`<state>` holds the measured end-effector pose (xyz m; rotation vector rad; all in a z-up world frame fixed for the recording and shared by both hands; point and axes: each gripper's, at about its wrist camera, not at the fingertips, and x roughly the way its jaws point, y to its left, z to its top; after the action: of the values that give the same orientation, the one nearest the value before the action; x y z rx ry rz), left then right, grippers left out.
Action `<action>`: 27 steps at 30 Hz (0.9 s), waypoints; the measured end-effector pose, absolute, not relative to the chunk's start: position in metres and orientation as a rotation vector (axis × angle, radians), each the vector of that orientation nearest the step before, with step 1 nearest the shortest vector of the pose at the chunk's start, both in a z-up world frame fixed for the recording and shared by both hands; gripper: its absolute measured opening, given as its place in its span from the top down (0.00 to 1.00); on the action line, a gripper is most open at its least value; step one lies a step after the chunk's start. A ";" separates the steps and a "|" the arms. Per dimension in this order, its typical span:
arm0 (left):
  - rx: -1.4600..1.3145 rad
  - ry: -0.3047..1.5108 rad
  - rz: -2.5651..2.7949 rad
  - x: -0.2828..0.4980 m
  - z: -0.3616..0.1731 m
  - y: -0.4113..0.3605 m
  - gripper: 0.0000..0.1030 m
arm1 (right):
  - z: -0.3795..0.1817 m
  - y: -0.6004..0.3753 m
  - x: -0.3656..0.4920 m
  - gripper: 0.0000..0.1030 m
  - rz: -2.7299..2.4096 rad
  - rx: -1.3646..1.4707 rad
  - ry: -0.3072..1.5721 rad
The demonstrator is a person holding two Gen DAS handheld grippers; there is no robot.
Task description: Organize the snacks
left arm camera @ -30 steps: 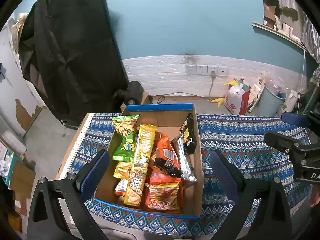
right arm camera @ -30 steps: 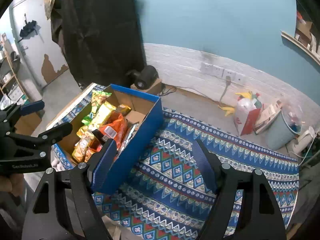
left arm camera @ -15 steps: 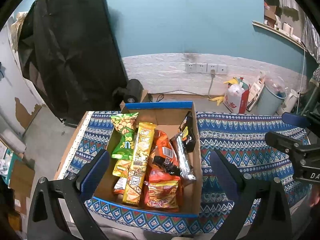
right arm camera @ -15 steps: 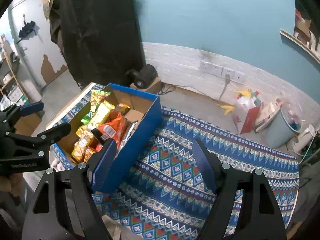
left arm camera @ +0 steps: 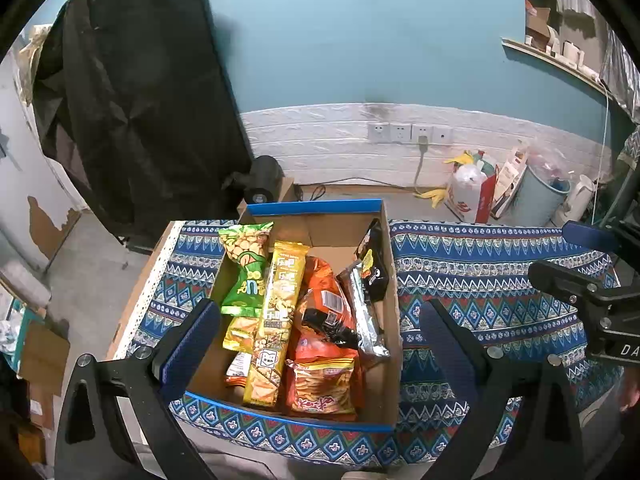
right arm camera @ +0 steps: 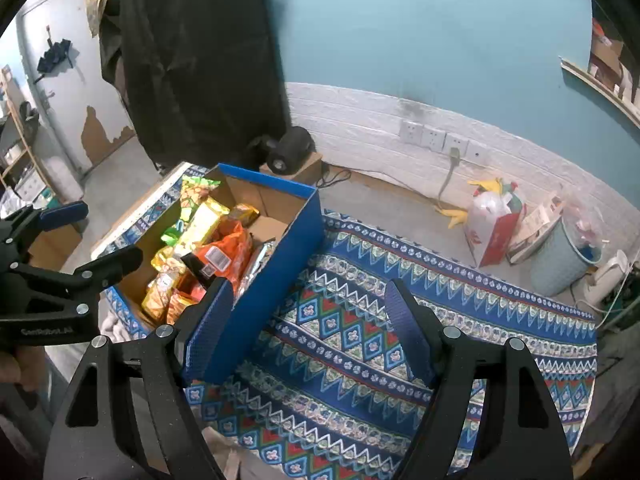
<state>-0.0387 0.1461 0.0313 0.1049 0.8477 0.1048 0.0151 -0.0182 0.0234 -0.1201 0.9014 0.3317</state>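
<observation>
A blue-edged cardboard box (left arm camera: pixel 384 264) sits on a table covered with a blue patterned cloth (left arm camera: pixel 480 264), toward the cloth's left end. The box holds the snacks, packed side by side along its length:

- a green peanut bag (left arm camera: pixel 244 268) against the left wall, far end;
- a small yellow packet (left arm camera: pixel 240 330) just nearer than the green bag;
- a long yellow snack pack (left arm camera: pixel 276 320) lying lengthwise, overlapping both;
- an orange bag (left arm camera: pixel 326 292) in the middle, with a dark wrapper across it;
- an orange chip bag (left arm camera: pixel 322 384) at the near end;
- a silver wrapper (left arm camera: pixel 366 316) along the right wall;
- a black packet (left arm camera: pixel 374 260) leaning upright against the right wall, far end.

The left gripper (left arm camera: pixel 320 344) hovers above the near end of the box – jaws spread wide, one finger over the left wall and one over the cloth right of the box, nothing between them. It touches no snack.

The right gripper (right arm camera: pixel 308 320) hangs over the cloth to the right of the box – jaws likewise spread wide and empty. Its left finger (right arm camera: pixel 208 320) appears in front of the box's blue outer wall; contact cannot be confirmed.

Behind the table: a teal wall, a white panel with wall sockets (left arm camera: pixel 408 133), a black cover (left arm camera: pixel 136 92) at left, a white bag (left arm camera: pixel 468 196) and a pale blue bin (left arm camera: pixel 540 200) on the floor at right.
</observation>
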 end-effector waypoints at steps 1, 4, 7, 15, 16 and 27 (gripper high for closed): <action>0.105 0.849 0.104 -0.039 0.031 0.146 0.02 | 0.023 -0.018 0.015 0.25 0.332 -0.120 0.901; 0.101 0.855 0.105 -0.039 0.031 0.146 0.02 | 0.023 -0.019 0.015 0.25 0.332 -0.122 0.901; 0.089 0.864 0.105 -0.038 0.030 0.148 0.02 | 0.024 -0.019 0.015 0.25 0.331 -0.121 0.901; 0.080 0.868 0.134 -0.037 0.029 0.153 0.02 | 0.023 -0.020 0.015 0.25 0.329 -0.123 0.905; 0.084 0.866 0.141 -0.037 0.028 0.153 0.02 | 0.022 -0.020 0.015 0.25 0.329 -0.124 0.905; 0.104 0.861 0.144 -0.037 0.027 0.150 0.02 | 0.023 -0.019 0.015 0.25 0.329 -0.124 0.905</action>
<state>-0.0373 0.1496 0.0271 0.1043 0.8611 0.1441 0.0153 -0.0193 0.0227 -0.1242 0.9053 0.3292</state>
